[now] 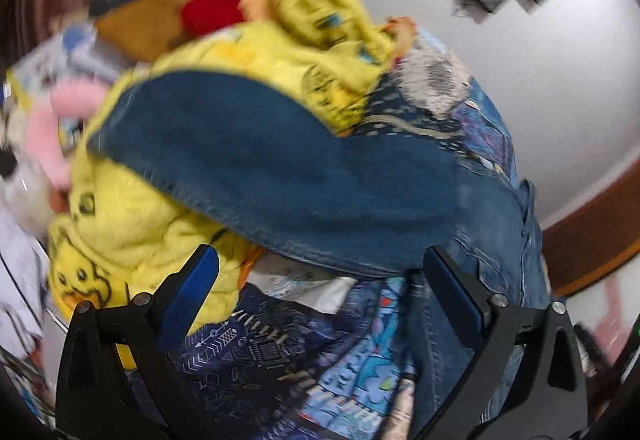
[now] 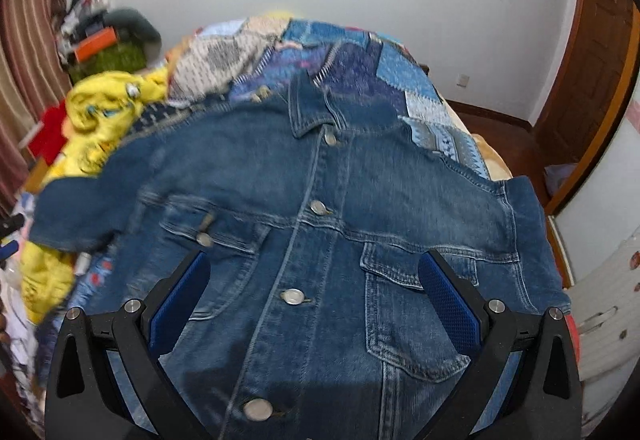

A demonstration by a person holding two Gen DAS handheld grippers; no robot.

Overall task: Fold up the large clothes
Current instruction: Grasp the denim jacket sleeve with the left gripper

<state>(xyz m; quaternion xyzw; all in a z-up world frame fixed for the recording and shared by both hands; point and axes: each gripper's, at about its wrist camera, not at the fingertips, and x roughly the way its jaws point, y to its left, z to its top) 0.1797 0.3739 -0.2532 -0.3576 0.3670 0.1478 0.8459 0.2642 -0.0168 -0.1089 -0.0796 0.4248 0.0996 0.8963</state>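
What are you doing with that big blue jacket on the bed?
A person is holding a claw in each hand to fold a denim jacket. It lies spread out, front up and buttoned, on a patchwork bedspread. The right claw hangs open over the jacket's front, gripping nothing. The left claw is open too, near one sleeve, which rests on a heap of yellow clothes. No fold shows yet.

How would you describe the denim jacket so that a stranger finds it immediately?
Look at the bed with the blue patchwork quilt. The denim jacket lies spread on it, front up, buttoned with silver buttons. Unlike the fluffy yellow garment beside it, it is dark blue denim.
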